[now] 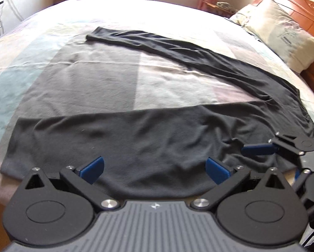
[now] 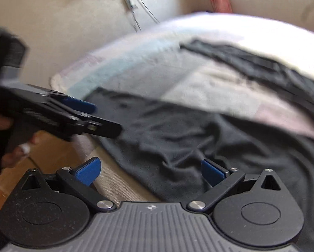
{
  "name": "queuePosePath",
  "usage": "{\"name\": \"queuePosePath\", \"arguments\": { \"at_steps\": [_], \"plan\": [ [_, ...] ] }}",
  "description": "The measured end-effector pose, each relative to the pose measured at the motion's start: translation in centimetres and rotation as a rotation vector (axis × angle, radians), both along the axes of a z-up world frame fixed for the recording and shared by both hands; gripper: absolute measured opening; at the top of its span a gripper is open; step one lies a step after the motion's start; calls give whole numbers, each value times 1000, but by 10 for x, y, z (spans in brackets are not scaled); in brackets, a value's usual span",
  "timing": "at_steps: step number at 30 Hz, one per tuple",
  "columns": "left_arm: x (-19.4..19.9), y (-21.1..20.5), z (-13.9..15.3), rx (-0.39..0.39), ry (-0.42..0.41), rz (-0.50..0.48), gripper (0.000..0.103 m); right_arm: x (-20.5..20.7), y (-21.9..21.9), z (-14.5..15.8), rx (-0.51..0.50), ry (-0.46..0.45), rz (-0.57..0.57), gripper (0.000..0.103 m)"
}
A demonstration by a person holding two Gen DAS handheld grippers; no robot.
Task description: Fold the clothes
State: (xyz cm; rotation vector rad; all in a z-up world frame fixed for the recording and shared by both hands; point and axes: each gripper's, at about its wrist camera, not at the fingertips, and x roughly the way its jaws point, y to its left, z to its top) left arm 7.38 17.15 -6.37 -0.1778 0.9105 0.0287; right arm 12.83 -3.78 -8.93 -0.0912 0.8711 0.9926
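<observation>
Left wrist view: your left gripper (image 1: 155, 169) has its blue pads (image 1: 94, 169) spread wide, nothing between them, hovering over the near hem of the black garment (image 1: 136, 138). That garment is laid flat across the near side of the bed (image 1: 41, 63), body closest to you, one long sleeve running diagonally away toward the pillow (image 1: 283, 33) end and back across to the far middle of the bed. Your right gripper (image 1: 260, 149) shows at the garment's right edge, low against the fabric, only one blue pad clearly seen there. Right wrist view is motion-blurred: right gripper (image 2: 151, 171) fingers apart, empty, above the garment's (image 2: 178, 138) wrinkled corner beside the bed's edge. Left gripper (image 2: 81, 109) sits to the garment's left, held in your hand (image 2: 1, 121).
</observation>
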Motion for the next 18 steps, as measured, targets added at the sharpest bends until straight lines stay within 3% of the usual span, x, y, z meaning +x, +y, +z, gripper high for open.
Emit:
{"name": "queuePosePath", "arguments": {
  "at_steps": [3, 7, 10, 13, 16, 18],
  "plan": [
    [-1, 7, -5, -6, 13, 15, 102, -3, -3, -15, -12, 115, -10, 103],
    [4, 9, -11, -30, 19, 4, 102, -12, -18, -11, 7, 143, -16, 103],
    [14, -4, -12, -37, 17, -38, 102, -11, -29, 3, -21, 86, -75, 103],
    [22, -24, -15, -49, 8, -106, 102, -5, -51, 20, -79, -31, -191, 103],
    [28, -41, -23, -77, 3, -163, 102, 3, -79, 21, -175, -120, -310, 103],
    [32, -45, -34, -118, 20, -164, 102, 11, -99, 15, -227, -131, -402, 103]
  ]
}}
